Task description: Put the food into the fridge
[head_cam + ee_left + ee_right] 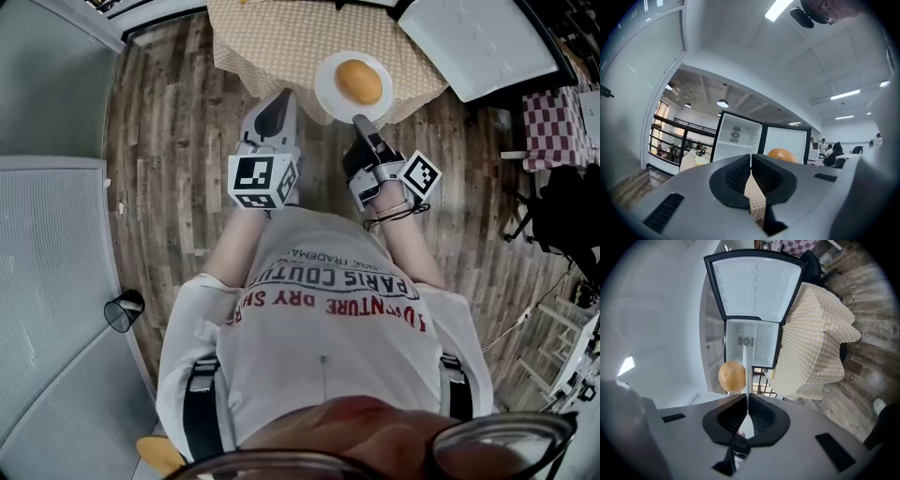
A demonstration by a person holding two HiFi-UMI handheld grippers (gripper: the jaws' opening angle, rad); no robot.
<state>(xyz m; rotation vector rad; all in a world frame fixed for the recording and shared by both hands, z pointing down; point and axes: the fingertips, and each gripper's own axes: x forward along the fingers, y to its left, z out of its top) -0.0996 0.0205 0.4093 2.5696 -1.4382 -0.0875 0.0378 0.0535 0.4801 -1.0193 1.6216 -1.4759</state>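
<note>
While the orange (359, 82) sat on a white plate (326, 94) just ahead of the right gripper (358, 120), its jaws were clamped on the plate's near rim. The left gripper (281, 101), alongside, was closed on nothing at the checked tablecloth's (272, 37) edge. An open fridge (754, 287) stood beyond the jaws.

The worktop (272, 42) stood directly ahead of the person. The fridge (761, 341) was beyond it to the right, with the fridge door (754, 284) swung open. The plate (328, 98) was over the worktop's near edge, its near rim pinched between the jaws of the right claw (360, 120). The food (358, 82) lay on the plate. The left claw (284, 97), jaws together, was just left of the plate, its tip at the worktop's edge. A small open-topped container (123, 310) stood on the floor (169, 187), well to the left.
</note>
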